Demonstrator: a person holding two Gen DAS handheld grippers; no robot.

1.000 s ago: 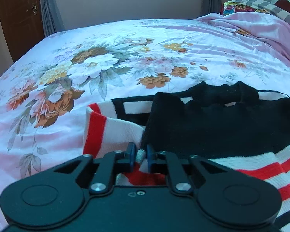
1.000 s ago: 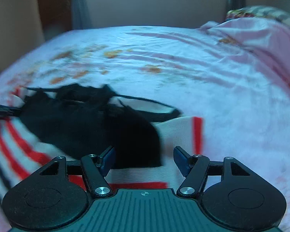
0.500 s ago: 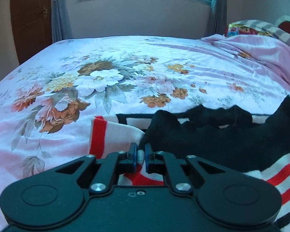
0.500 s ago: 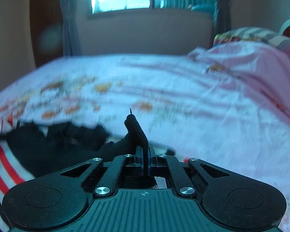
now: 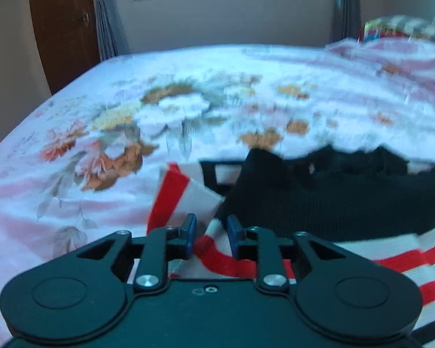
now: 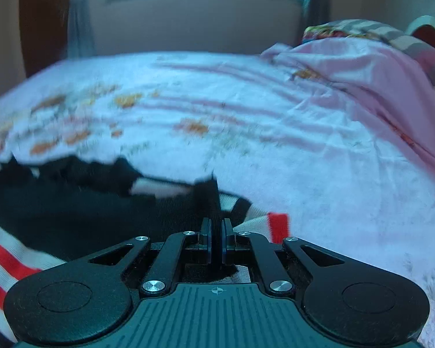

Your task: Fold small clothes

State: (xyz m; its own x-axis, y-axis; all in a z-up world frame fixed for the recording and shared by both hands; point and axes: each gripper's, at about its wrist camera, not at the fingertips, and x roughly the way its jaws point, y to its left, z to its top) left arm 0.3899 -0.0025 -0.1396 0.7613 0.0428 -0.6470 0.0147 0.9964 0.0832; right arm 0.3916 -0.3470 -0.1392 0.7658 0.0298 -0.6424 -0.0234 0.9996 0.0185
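A small knit sweater, black with white and red stripes, lies partly folded on the floral bedsheet. My left gripper is at its left edge with the jaws a little apart; a white and red fold of the sweater sits between them, loose. My right gripper is shut on a black fold of the sweater at its right side, holding it just above the bed.
A heaped pink blanket and a striped pillow lie at the right of the bed. A brown door, curtains and a window wall stand behind the bed.
My left gripper, shut on the sweater's edge before, has opened slightly. My right gripper closed on the black fold half a second ago and has moved lower with it.
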